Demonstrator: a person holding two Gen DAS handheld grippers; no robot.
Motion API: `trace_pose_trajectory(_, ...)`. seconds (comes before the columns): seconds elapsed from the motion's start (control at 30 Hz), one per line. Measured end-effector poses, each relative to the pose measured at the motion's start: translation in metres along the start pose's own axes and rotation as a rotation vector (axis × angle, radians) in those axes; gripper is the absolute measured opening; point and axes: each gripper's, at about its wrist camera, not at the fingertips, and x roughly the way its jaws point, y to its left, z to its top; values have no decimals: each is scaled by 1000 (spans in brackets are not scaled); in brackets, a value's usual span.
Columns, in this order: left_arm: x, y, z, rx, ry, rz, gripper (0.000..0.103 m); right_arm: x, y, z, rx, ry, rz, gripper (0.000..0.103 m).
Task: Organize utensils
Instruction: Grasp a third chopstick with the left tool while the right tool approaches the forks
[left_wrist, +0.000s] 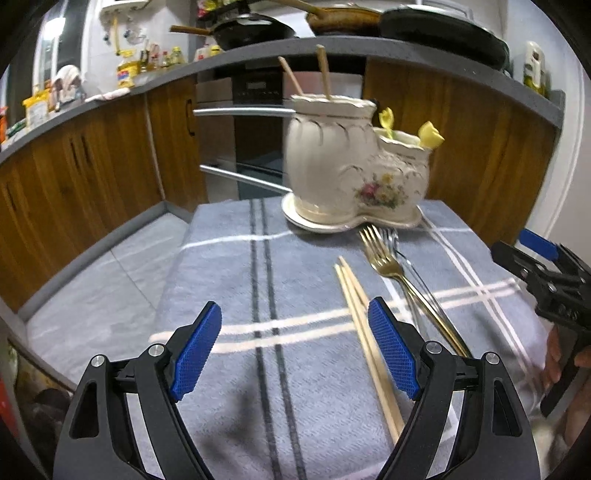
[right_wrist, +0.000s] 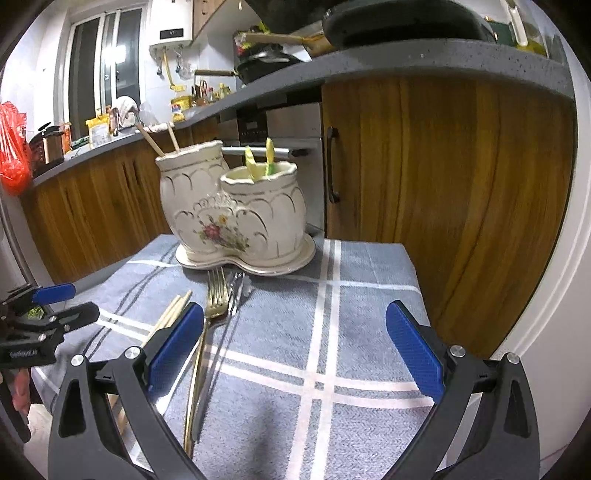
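A cream ceramic double holder (left_wrist: 343, 166) (right_wrist: 229, 210) with a flower print stands at the far end of the grey checked cloth (left_wrist: 229, 295) (right_wrist: 332, 332). Two wooden sticks rise from its taller pot, yellow-handled pieces from the lower one. In front of it lie a gold fork (left_wrist: 384, 258) (right_wrist: 216, 299), a silver utensil (left_wrist: 397, 243) (right_wrist: 236, 291) and a pair of wooden chopsticks (left_wrist: 356, 306) (right_wrist: 171, 310). My left gripper (left_wrist: 295, 343) hovers open over the cloth, the chopsticks just by its right pad. My right gripper (right_wrist: 291, 350) is open too, the fork handle beside its left pad.
Wooden cabinets (left_wrist: 92, 166) (right_wrist: 461, 203) under a grey counter (left_wrist: 295, 51) ring the cloth-covered surface. An oven with steel handles (left_wrist: 240, 110) is behind the holder. Pans sit on the counter above. The cloth drops off at the left edge onto a tiled floor (left_wrist: 110, 277).
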Motion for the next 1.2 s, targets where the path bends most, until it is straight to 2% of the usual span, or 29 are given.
trace_pose_trajectory(0.1, 6, -10, -2, 37, 50, -22, 66, 6, -5, -1, 28, 34, 10, 97)
trace_pose_trajectory(0.2, 11, -19, -4, 73, 103, -38, 48, 11, -8, -3, 53, 56, 21, 97)
trace_pose_trajectory(0.27, 15, -22, -5, 72, 144, -71, 32, 13, -7, -3, 55, 62, 21, 97)
trace_pose_trajectory(0.37, 20, -26, -6, 69, 170, -106, 27, 14, -4, -3, 44, 64, 21, 97)
trace_pose_trajectory(0.5, 27, -33, -9, 100, 197, -99, 20, 17, 2, -4, 17, 73, 19, 97)
trace_pose_trajectory(0.73, 34, -31, -10, 83, 221, -118, 19, 19, 2, -4, 4, 85, 18, 97)
trace_pose_trajectory(0.97, 43, -36, -6, 124, 235, -69, 19, 21, 2, -4, 1, 93, 24, 97)
trace_pose_trajectory(1.03, 47, -39, -2, 152, 246, -51, 16, 22, 3, -4, -7, 97, 23, 96)
trace_pose_trajectory(1.13, 50, -38, 2, 165, 261, -53, 13, 25, 6, -6, -26, 125, 25, 89)
trace_pose_trajectory(1.17, 51, -36, 2, 163, 262, -53, 8, 27, 8, -7, -34, 138, 27, 85)
trace_pose_trajectory(1.2, 51, -34, 2, 163, 260, -49, 7, 29, 10, -9, -44, 155, 33, 82)
